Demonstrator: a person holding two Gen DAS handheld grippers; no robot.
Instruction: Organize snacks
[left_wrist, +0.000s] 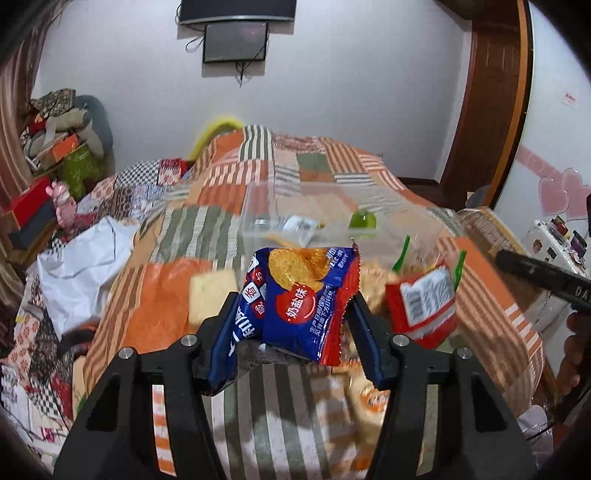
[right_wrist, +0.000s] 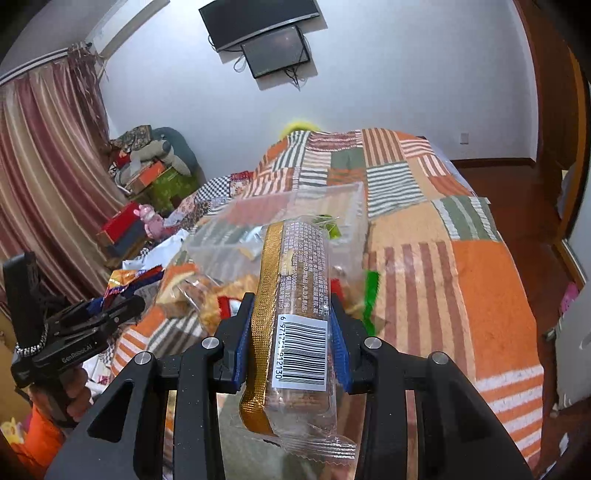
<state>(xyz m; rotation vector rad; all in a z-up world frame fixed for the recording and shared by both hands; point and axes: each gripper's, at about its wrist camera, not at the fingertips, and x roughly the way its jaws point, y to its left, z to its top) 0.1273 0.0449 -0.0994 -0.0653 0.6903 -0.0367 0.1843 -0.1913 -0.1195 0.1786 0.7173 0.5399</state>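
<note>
Patchwork bedding (left_wrist: 207, 291) in orange, green and white stripes covers the bed that fills both views, with a white wall behind it carrying two dark screens (left_wrist: 235, 41).

Nearest the left wrist camera, the left gripper (left_wrist: 291, 317) has its blue-padded jaws closed on a blue and red cracker packet (left_wrist: 299, 302), which is crumpled between the pads and held clear of the bedding. Just right of it hangs a red packet with a barcode (left_wrist: 424, 302), blurred, and beyond that the black body of the other tool enters from the right edge. Ahead of the held packet sits a clear plastic box (left_wrist: 266, 210) on the bed, with small wrapped items and something green inside it. A pale square packet (left_wrist: 210, 291) lies on the cover to the left, and more wrapped snacks lie below the jaws, too blurred to tell apart.

From the right wrist camera, the right gripper (right_wrist: 291, 332) is clamped tight on a long clear-wrapped biscuit pack (right_wrist: 299, 295) with a gold strip and a barcode, held lengthwise and pointing toward the clear box. A heap of loose snacks (right_wrist: 199, 295) lies on the bed to the left of it, and a green wrapper (right_wrist: 370, 295) to the right. Farther out, a striped curtain (right_wrist: 48, 184) hangs at the left beside a pile of boxes and soft toys (right_wrist: 155, 166), and a wooden floor (right_wrist: 517, 206) shows at the right
</note>
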